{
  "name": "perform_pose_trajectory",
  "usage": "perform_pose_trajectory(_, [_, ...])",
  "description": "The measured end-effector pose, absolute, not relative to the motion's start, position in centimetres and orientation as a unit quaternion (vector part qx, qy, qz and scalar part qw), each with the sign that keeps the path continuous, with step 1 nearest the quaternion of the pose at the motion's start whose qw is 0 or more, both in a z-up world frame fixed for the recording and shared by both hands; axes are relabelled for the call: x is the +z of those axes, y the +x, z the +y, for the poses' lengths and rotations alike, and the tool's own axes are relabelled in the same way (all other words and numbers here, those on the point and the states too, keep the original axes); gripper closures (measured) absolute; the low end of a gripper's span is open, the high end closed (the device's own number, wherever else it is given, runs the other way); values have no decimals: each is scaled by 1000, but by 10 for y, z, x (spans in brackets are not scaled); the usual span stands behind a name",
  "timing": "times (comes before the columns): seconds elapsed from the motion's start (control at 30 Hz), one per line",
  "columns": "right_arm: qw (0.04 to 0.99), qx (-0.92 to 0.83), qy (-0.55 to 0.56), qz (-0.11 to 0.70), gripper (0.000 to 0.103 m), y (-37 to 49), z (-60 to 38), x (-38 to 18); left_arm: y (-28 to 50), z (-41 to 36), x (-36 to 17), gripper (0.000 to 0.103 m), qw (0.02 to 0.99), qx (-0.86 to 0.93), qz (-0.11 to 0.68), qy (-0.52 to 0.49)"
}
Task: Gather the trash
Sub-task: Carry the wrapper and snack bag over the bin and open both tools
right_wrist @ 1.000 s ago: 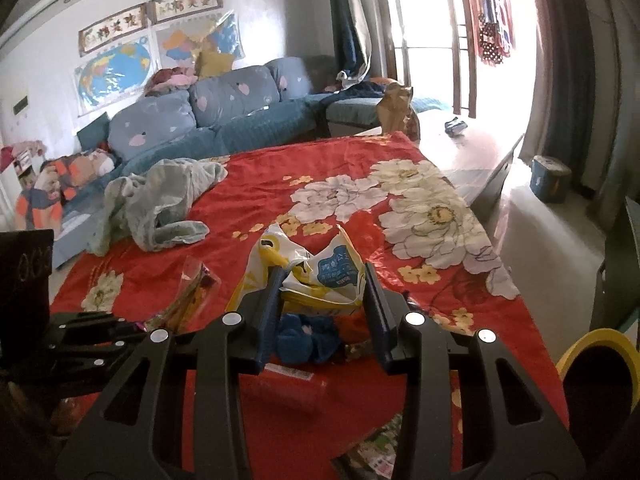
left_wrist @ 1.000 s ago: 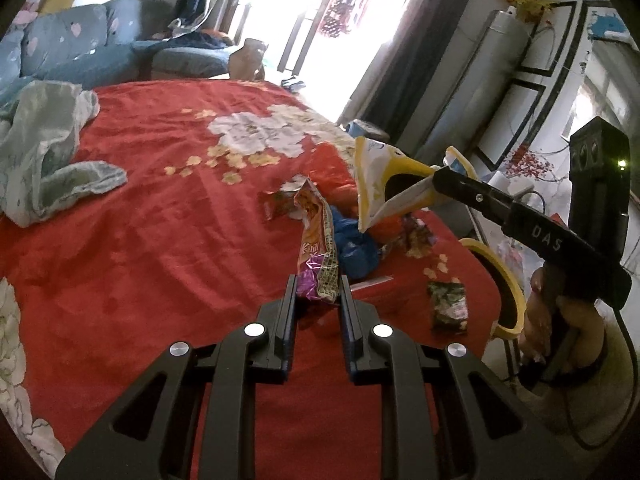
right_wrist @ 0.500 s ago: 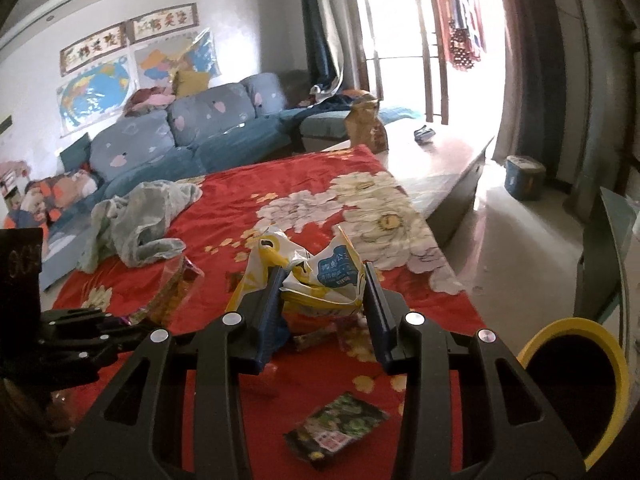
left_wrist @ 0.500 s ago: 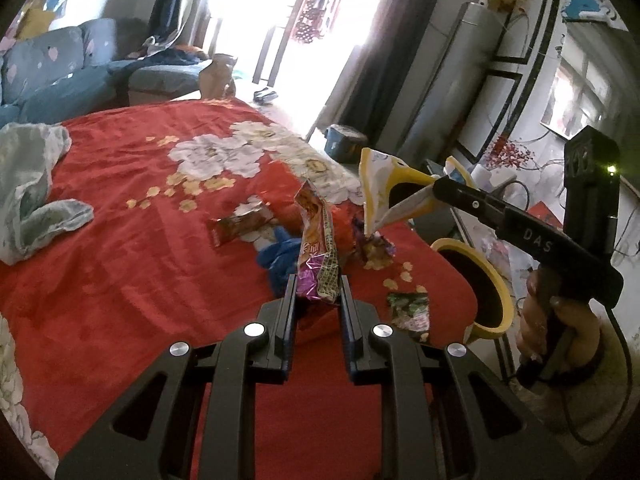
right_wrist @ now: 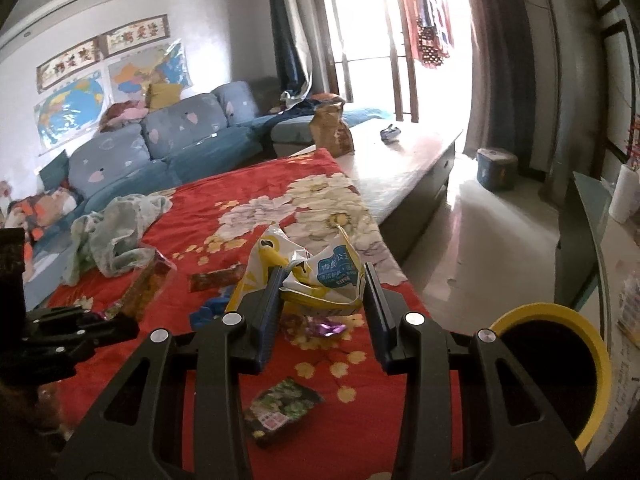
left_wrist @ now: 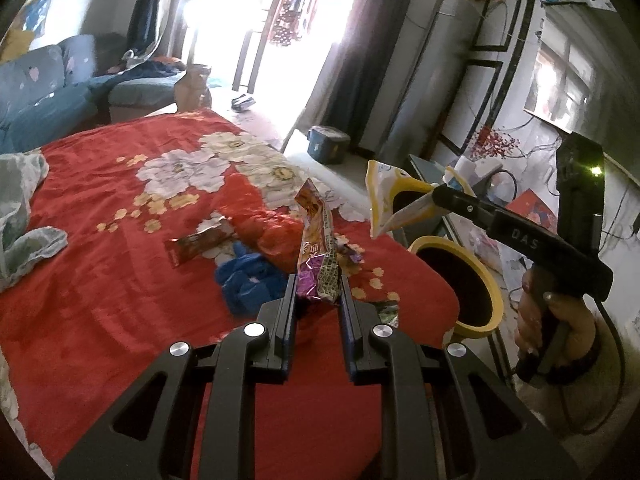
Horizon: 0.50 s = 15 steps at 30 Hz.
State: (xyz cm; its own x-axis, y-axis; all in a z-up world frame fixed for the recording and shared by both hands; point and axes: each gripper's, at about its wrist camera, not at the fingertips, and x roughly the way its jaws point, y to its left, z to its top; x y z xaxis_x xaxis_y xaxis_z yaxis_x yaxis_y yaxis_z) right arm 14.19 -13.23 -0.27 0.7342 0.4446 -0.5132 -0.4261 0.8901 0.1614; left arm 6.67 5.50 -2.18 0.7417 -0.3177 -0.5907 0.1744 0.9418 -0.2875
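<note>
Left tool (left_wrist: 317, 294) pinches a crinkled, glossy purple-orange snack wrapper (left_wrist: 316, 248) that stands upright above the plush red floral blanket (left_wrist: 100, 288). Right tool (right_wrist: 320, 284) is clamped on a crumpled yellow-white foil bag (right_wrist: 316, 276), held near the round yellow-rimmed bin (right_wrist: 576, 320). Flat dark green packet (right_wrist: 282, 404), red wrapper (left_wrist: 198, 240) and bunched blue glove (left_wrist: 248, 280) lie on the blanket.

Red flowered blanket (left_wrist: 100, 288), purple-orange wrapper (left_wrist: 318, 256), yellow-white bag (right_wrist: 320, 276), yellow-rimmed bin (right_wrist: 560, 364)
</note>
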Motion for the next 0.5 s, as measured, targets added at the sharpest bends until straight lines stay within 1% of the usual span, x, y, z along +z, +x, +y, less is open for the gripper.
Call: perform_pose_trajectory(0.5, [939,193,29,283,72,143,-172,-6,75,22,-18,85,926,-160,330,-92])
